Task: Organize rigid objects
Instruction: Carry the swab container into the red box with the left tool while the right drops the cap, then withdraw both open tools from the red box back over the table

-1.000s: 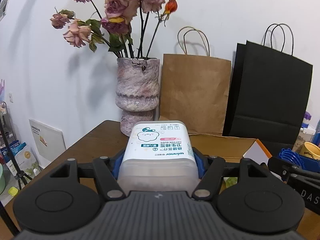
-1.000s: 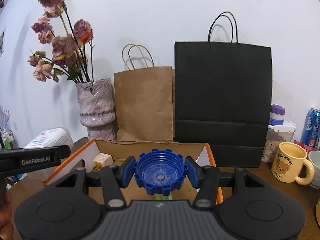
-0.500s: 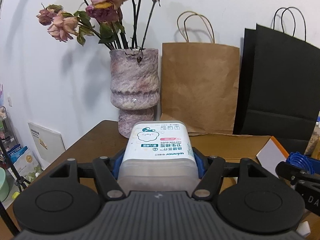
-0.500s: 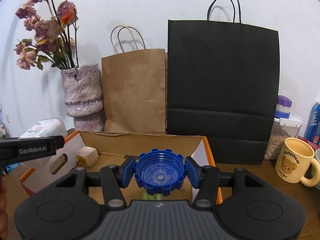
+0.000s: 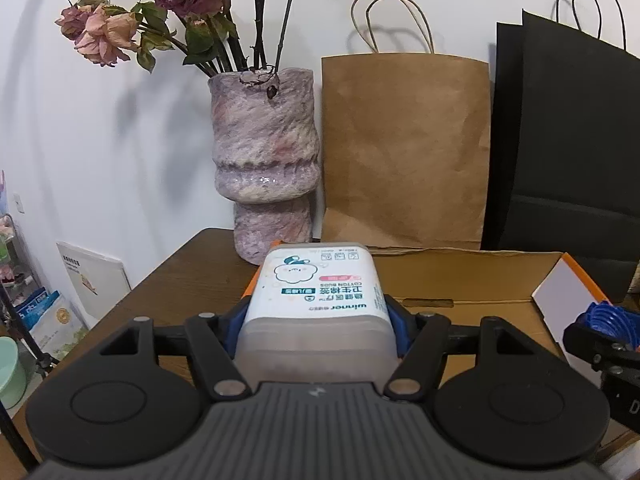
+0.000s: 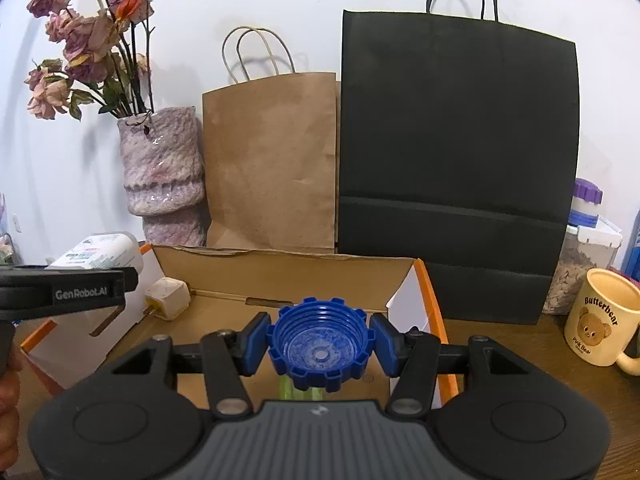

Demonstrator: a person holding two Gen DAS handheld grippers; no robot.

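Note:
A white cotton swab box (image 5: 316,292) with a cartoon label sits between the blue pads of my left gripper (image 5: 316,330). The jaws are opening, but the pads still touch its sides. It hangs over the left edge of an open cardboard box (image 5: 460,276) with orange trim. My right gripper (image 6: 320,344) is shut on a blue ribbed bottle cap (image 6: 320,350), held above the cardboard box (image 6: 280,276). Inside lies a white cube (image 6: 168,298), and something green (image 6: 300,392) shows under the cap. The left gripper (image 6: 68,292) enters the right wrist view from the left.
Behind the cardboard box stand a purple vase (image 5: 264,168) of dried roses, a brown paper bag (image 6: 272,160) and a black paper bag (image 6: 456,160). A cream bear mug (image 6: 600,320) and a purple-lidded jar (image 6: 580,256) stand right. The brown table (image 5: 180,276) ends at the left.
Both grippers have moved forward and a little down toward the cardboard box; vase and bags look larger. Each still carries its object.

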